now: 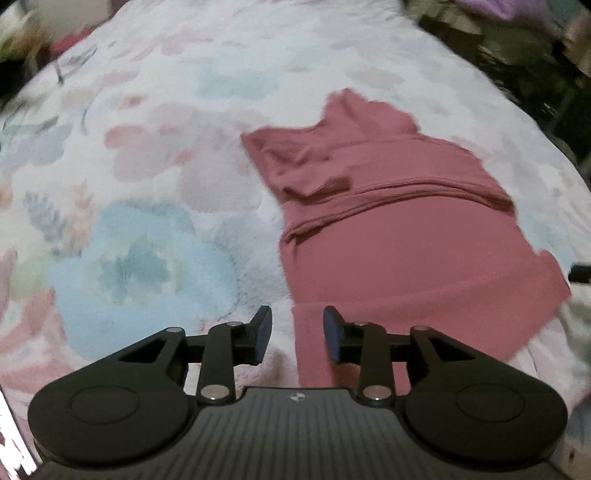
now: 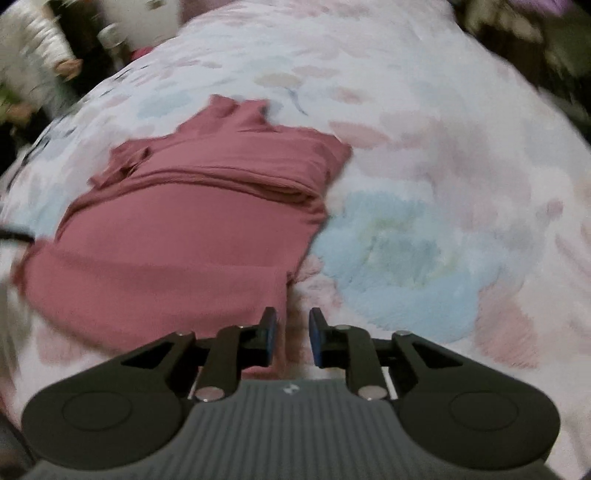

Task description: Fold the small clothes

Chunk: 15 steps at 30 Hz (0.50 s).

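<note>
A dusty-pink garment [image 1: 406, 236] lies folded over itself on a floral blanket [image 1: 147, 166], its lower part doubled up across the middle. My left gripper [image 1: 297, 334] hovers over the garment's near left corner, open, with nothing pinched between its pads. In the right wrist view the same pink garment [image 2: 177, 251] fills the left half. My right gripper [image 2: 292, 338] is at the garment's near right corner, its jaws a narrow gap apart and open, with only blanket showing between them. A dark tip of the other gripper [image 2: 14, 236] pokes in at the left edge.
The fluffy blanket [image 2: 424, 240], with pale blue and pink flowers, covers the whole bed. Dark clutter [image 1: 517, 48] lies beyond the bed's far edge at the top right. White and dark objects [image 2: 92, 33] stand past the top left corner.
</note>
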### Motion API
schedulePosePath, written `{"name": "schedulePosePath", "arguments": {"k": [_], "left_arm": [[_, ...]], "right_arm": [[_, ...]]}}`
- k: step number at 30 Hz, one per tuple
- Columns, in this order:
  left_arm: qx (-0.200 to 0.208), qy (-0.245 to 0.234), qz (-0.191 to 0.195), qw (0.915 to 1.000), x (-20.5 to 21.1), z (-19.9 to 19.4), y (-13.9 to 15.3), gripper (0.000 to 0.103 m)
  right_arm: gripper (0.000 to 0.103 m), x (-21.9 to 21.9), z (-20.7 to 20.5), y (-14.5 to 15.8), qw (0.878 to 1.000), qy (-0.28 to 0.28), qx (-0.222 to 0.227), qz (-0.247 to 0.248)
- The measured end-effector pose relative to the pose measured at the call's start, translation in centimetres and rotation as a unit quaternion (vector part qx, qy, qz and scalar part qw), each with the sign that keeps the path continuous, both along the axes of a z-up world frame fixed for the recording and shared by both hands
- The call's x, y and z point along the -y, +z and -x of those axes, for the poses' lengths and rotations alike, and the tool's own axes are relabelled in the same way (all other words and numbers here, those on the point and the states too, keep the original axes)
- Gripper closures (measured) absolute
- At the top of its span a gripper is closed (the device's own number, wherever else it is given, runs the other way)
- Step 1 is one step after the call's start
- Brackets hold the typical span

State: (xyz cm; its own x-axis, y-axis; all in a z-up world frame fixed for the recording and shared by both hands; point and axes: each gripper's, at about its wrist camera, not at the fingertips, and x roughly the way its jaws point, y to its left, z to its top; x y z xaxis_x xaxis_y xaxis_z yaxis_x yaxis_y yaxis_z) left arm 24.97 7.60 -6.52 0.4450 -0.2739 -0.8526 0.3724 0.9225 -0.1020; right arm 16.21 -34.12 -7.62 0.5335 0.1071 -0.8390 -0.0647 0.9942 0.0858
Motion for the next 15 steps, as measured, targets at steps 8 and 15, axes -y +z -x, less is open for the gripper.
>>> {"name": "schedulePosePath", "arguments": {"k": [8,15], "left_arm": [[0.028,-0.187,-0.050,0.9807,3.9,5.0,1.2,0.040],[0.054,-0.267,-0.162,0.9486,5.2,8.3,-1.5,0.039]], "right_arm": [[0.071,-5.4,2.8,0.3,0.976,0.197,0.011,0.097],[0.071,-5.9,2.8,-1.0,0.954,0.248,0.004,0.169]]}}
